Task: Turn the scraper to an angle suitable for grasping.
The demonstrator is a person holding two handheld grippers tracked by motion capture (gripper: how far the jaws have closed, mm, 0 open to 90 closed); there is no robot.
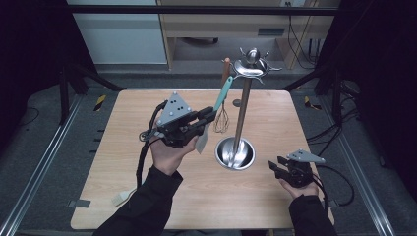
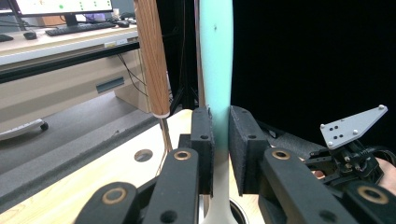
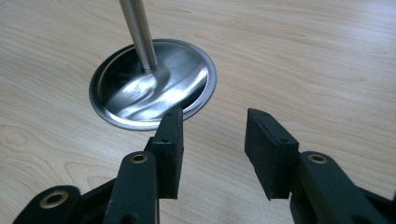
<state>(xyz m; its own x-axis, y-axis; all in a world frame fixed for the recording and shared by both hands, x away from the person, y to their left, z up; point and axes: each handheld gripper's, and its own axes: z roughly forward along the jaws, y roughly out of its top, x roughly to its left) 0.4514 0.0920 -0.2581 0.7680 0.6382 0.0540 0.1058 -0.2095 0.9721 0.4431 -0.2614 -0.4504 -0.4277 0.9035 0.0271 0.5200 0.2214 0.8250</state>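
A steel utensil stand [image 1: 242, 113] rises from a round dish base [image 1: 235, 153] at the table's middle, with a ring of hooks [image 1: 252, 66] on top. A wire whisk [image 1: 222, 119] with a wooden handle [image 2: 152, 56] hangs from a hook on its left. My left gripper [image 1: 209, 118] is shut on a teal-handled spatula [image 1: 222, 94], and its white blade [image 1: 202, 140] points down. The teal handle [image 2: 215, 60] runs up between the pads beside the whisk. My right gripper [image 3: 212, 140] stands open and empty on the table just right of the base [image 3: 140, 93].
A small pale brush [image 1: 123, 196] lies near the table's front left edge. There is a round hole [image 1: 237, 103] in the tabletop behind the stand. Beyond the table stands a desk with a keyboard [image 2: 84, 29].
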